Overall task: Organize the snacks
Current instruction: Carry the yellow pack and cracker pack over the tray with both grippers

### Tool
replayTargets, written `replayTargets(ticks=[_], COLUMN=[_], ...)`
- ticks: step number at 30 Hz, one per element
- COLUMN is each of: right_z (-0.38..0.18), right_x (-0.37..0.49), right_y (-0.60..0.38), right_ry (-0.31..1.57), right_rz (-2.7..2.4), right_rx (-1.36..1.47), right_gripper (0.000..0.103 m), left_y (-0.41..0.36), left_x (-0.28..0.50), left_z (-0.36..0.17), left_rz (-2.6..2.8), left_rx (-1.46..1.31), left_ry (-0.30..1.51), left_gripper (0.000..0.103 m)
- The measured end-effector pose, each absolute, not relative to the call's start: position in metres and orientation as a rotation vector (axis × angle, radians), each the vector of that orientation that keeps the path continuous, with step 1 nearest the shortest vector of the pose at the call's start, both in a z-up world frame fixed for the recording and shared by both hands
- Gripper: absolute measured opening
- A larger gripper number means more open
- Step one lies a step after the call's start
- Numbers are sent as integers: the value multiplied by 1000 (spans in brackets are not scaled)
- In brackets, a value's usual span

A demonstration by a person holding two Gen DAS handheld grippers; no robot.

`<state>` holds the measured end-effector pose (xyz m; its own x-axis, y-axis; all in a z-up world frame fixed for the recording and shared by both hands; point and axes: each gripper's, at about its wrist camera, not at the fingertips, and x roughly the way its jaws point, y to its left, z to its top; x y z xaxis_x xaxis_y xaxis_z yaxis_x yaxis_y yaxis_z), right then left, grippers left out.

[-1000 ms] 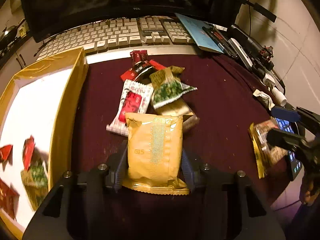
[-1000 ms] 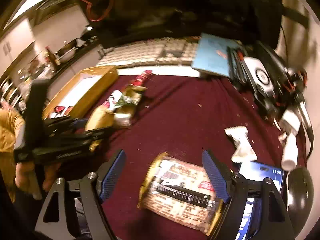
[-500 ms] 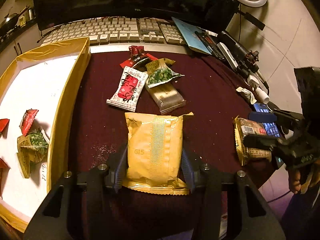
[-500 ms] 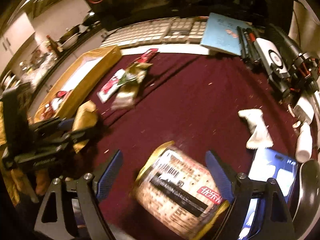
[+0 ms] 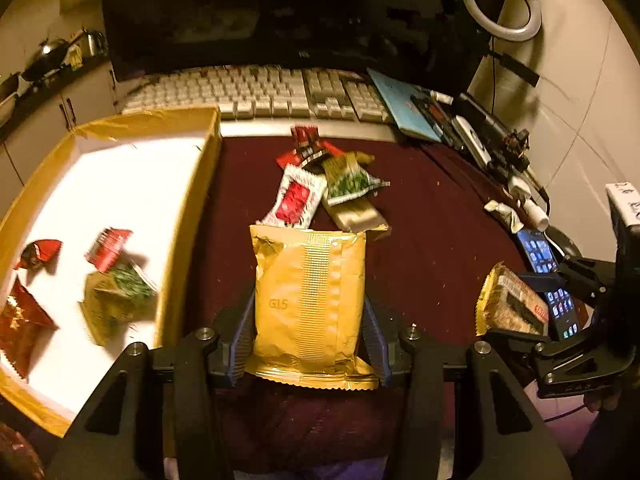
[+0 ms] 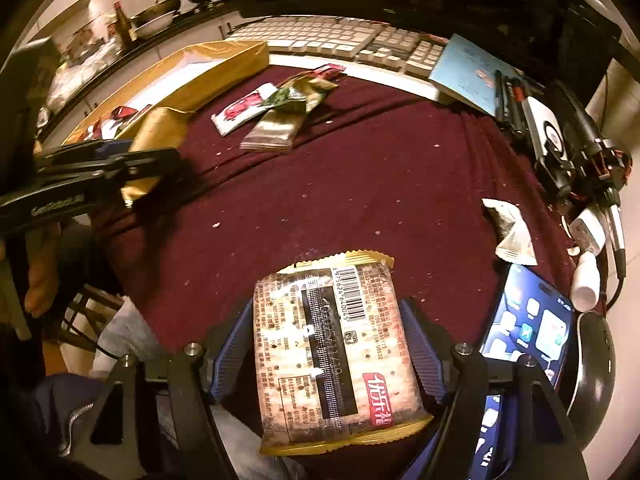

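My left gripper (image 5: 308,316) is shut on a yellow snack packet (image 5: 310,296) and holds it above the maroon cloth, just right of the gold-rimmed white box (image 5: 192,208). The box holds several small snacks (image 5: 116,288). My right gripper (image 6: 328,344) is shut on a cracker packet (image 6: 332,344) with a barcode, held above the cloth's near edge. In the left wrist view the cracker packet (image 5: 512,308) shows at the right. A small pile of loose snacks (image 5: 328,188) lies on the cloth ahead; it also shows in the right wrist view (image 6: 276,108).
A keyboard (image 5: 264,92) and monitor stand behind the cloth. A blue booklet (image 6: 468,72), pens and tools line the right side. A lit phone (image 6: 528,328), a mouse (image 6: 596,364) and a crumpled white wrapper (image 6: 508,228) lie at the right.
My left gripper has lifted and drawn back from the snack pile with the yellow packet. My right gripper has closed on the cracker packet and raised it off the cloth.
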<state>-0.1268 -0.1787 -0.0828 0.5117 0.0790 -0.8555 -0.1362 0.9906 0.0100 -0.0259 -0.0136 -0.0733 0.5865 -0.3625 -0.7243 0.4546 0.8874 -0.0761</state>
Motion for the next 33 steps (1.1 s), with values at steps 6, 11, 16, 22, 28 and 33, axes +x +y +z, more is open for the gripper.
replayTargets(ticks=[6, 11, 16, 22, 28, 33], right_z=[-71, -59, -39, -30, -49, -77], right_x=[-128, -125, -119, -104, -80, -61], right_y=[-181, -178, -161, -142, -133, -125], right_ry=[999, 946, 866, 825, 852, 918], right_rz=[155, 170, 220, 231, 184, 139], right_rx=[-36, 7, 55, 63, 29, 9], right_gripper=[72, 72, 71, 69, 69, 70], left_y=[-12, -8, 3, 17, 25, 30], left_x=[-32, -37, -39, -37, -35, -34], left_z=[-60, -51, -46, -44, -43, -41], left_rz=[-448, -402, -360, -342, -321, -304], left_rx=[132, 147, 141, 108, 93, 85], left_ry=[764, 727, 713, 709, 715, 715], left_gripper=[47, 47, 47, 47, 47, 47])
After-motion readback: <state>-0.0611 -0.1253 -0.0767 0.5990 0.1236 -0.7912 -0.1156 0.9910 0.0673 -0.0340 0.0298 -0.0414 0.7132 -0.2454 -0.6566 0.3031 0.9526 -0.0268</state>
